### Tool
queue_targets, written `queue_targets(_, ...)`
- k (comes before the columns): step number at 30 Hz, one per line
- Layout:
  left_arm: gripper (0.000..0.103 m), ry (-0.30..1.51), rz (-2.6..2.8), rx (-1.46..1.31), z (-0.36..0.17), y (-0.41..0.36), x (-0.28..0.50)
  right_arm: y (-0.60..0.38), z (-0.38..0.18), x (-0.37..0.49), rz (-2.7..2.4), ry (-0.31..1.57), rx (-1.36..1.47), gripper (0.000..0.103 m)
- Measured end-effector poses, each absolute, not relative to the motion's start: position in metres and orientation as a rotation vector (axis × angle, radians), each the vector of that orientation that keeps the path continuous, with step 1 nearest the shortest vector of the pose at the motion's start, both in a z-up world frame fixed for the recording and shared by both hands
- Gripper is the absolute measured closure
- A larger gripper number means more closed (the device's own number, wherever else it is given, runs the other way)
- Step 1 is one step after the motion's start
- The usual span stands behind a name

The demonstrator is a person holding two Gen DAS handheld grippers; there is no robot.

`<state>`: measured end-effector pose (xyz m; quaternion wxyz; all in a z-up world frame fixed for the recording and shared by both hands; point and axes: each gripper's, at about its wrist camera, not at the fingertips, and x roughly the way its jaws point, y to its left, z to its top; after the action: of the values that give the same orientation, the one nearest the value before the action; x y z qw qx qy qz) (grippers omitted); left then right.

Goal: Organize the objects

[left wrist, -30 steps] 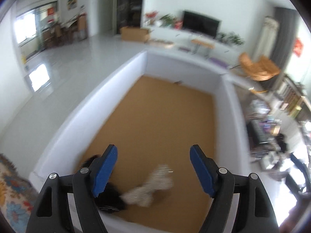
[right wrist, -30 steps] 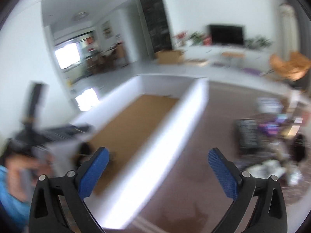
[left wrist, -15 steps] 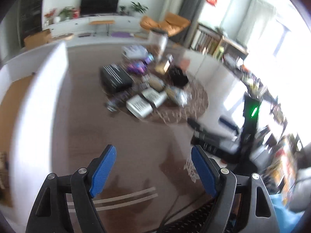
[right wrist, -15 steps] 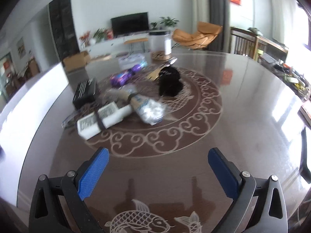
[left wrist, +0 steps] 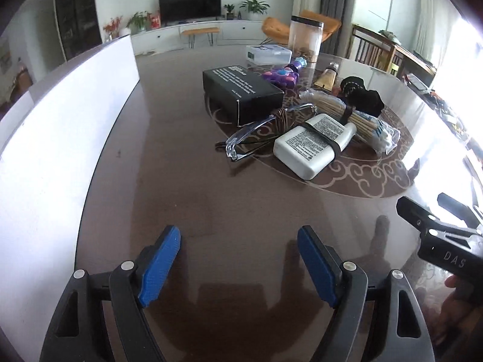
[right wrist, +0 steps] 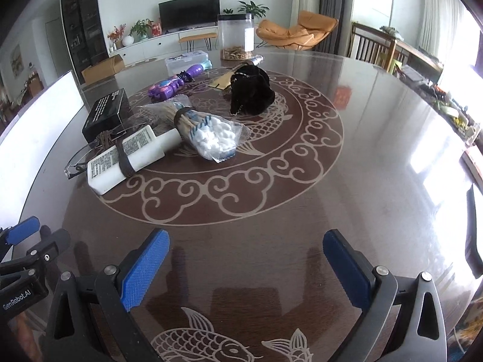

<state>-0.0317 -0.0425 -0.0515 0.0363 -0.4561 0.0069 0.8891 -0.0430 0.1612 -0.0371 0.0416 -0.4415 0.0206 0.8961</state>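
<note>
Both grippers hang empty over the dark table (right wrist: pixel 377 138). Left gripper (left wrist: pixel 238 264) has its jaws spread with nothing between them; right gripper (right wrist: pixel 246 267) likewise. The clutter to be sorted sits well ahead, mid-table: white bottle (left wrist: pixel 314 143) with a band around it, touching the cotton swab bundle (right wrist: pixel 208 134), clear glasses (left wrist: pixel 253 134) beside the black box (left wrist: pixel 241 89), black pouch (right wrist: pixel 252 93) further back. Risk: grabbing the bottle likely drags the swabs or glasses; the glossy top may let items skid.

Your dark table (right wrist: pixel 347 181) carries a cluster — black box (left wrist: pixel 241 90), white bottle (right wrist: pixel 126 157), cotton swabs (right wrist: pixel 211 135), black pouch (right wrist: pixel 250 93).
</note>
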Motion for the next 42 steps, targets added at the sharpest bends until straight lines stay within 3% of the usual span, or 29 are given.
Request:
queue_targets(4,0.017,0.065,2.745,-1.372,-0.055,-0.042,-0.032,0.164,-0.044,-0.048,2.731,0.105,-1.387,0.001)
queue_targets(9,0.0,0.051,2.742,-1.409,-0.051,-0.041,-0.036,0.162,-0.045,-0.048,2.724,0.105,-1.401,0.0)
queue_targets(42,0.0,0.051,2.742,-1.408,-0.052,-0.04,-0.036,0.154,-0.048,-0.049,2.717,0.043,-1.424,0.0)
